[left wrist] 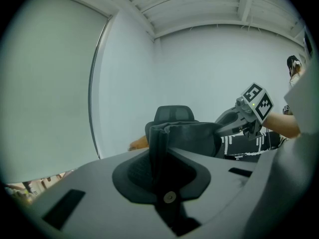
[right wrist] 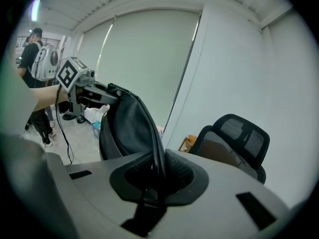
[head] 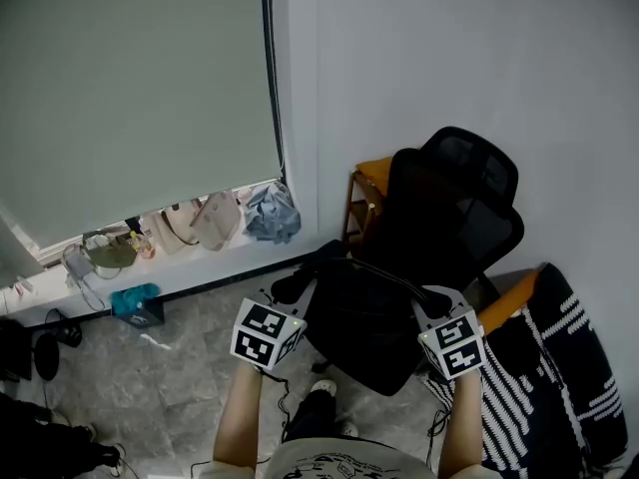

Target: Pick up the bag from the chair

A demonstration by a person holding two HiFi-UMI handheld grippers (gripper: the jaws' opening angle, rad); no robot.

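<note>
A black bag [head: 357, 315] hangs stretched between my two grippers, in front of the black mesh office chair [head: 454, 203] and off its seat. My left gripper [head: 288, 289] is shut on the bag's left edge, and its view shows the dark fabric [left wrist: 192, 136] pinched upright between the jaws [left wrist: 158, 151]. My right gripper [head: 424, 305] is shut on the bag's other edge, where the bag [right wrist: 127, 126] rises out of the jaws [right wrist: 157, 169]. Each gripper view shows the other one: the right gripper [left wrist: 247, 114] and the left gripper [right wrist: 82, 86].
A window ledge [head: 170, 267] holds several small bags under a drawn blind. A blue box [head: 137, 303] sits on the floor. A striped black-and-white cloth [head: 564, 362] lies right of the chair, an orange-topped shelf [head: 367, 193] behind it. A person with a backpack [right wrist: 39, 59] stands far off.
</note>
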